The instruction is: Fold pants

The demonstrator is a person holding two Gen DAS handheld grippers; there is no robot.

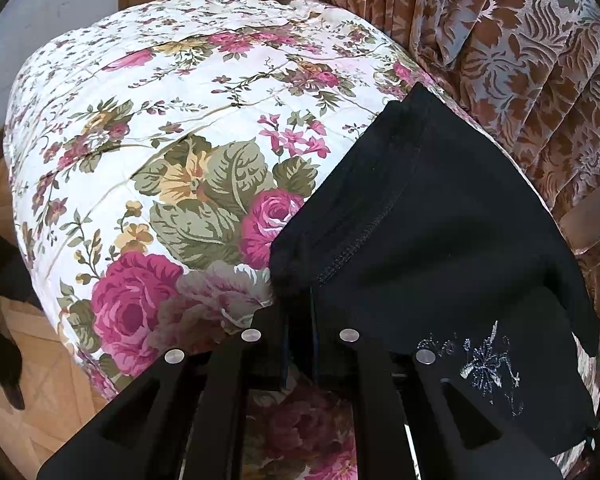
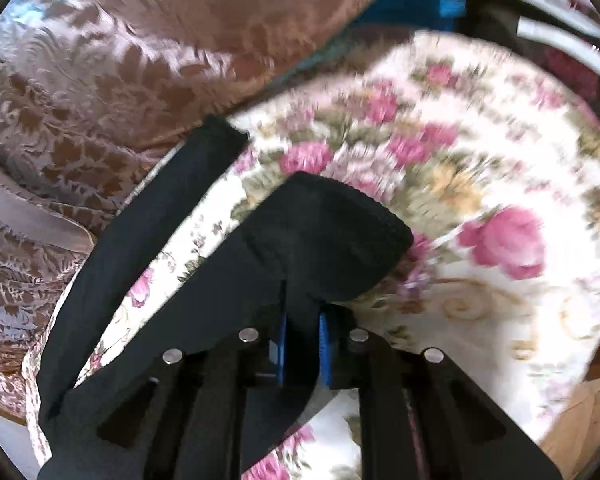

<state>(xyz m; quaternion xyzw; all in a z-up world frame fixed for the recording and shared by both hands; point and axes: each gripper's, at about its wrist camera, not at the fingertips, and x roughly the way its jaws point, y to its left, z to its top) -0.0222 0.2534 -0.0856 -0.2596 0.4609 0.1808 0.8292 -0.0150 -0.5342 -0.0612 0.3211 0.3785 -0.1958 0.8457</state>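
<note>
Nearest to me, in the left wrist view, the left gripper [image 1: 300, 320] is closed on the edge of the black pants [image 1: 412, 216]; I see the cloth pinched between its fingers [image 1: 278, 344]. The pants lie spread on the flowered bedspread [image 1: 172, 120], and a silver pattern [image 1: 484, 364] shows on the cloth near the gripper. In the right wrist view, the right gripper [image 2: 302, 320] is closed on another part of the pants [image 2: 324, 232], and the black cloth passes between its blue fingers [image 2: 325, 344]. From there one black strip [image 2: 140, 240] goes up to the left over the bedspread [image 2: 480, 160]. This view is blurred. Further away, behind the bed, hangs a brown curtain [image 1: 520, 60] with a leaf pattern. At the left I see a wooden floor [image 1: 32, 360].
</note>
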